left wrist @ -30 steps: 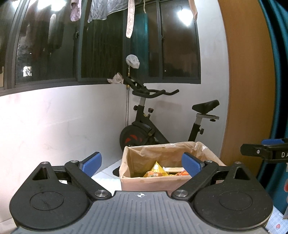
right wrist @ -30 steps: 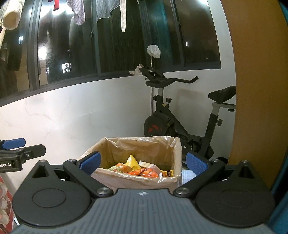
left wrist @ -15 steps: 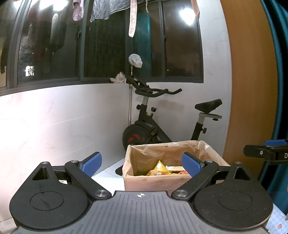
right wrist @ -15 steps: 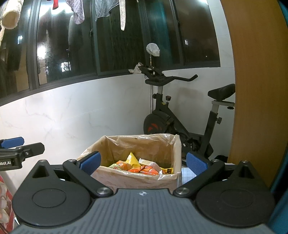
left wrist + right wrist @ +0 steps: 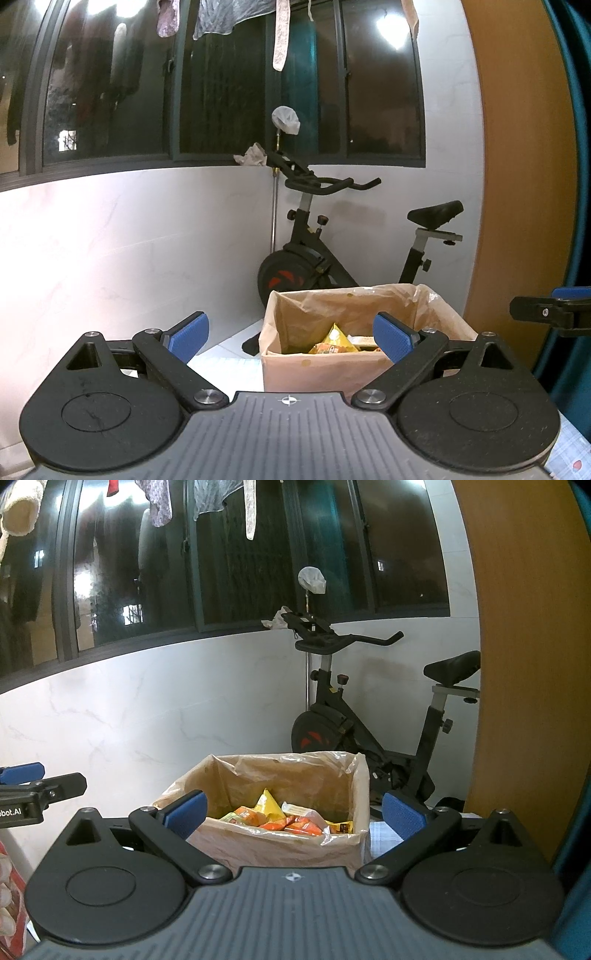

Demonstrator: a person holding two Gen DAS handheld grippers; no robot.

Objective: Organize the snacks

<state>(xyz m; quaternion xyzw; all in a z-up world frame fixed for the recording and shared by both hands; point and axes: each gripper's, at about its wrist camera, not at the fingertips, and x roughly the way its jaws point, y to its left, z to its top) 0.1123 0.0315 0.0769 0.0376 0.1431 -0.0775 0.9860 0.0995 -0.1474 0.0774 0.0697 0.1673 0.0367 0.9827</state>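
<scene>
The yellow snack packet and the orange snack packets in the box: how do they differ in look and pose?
The yellow snack packet stands up in a peak; the orange snack packets lie flat. There is one yellow packet, several orange ones. All sit loose in the plastic-lined cardboard box, and neither open gripper touches them.

One box (image 5: 280, 845), one exercise bike (image 5: 354, 716)

Left gripper (image 5: 291, 334) and right gripper (image 5: 293, 812) held level, side by side, pointing toward 12 o'clock, jaws spread wide, nothing gripped.
</scene>
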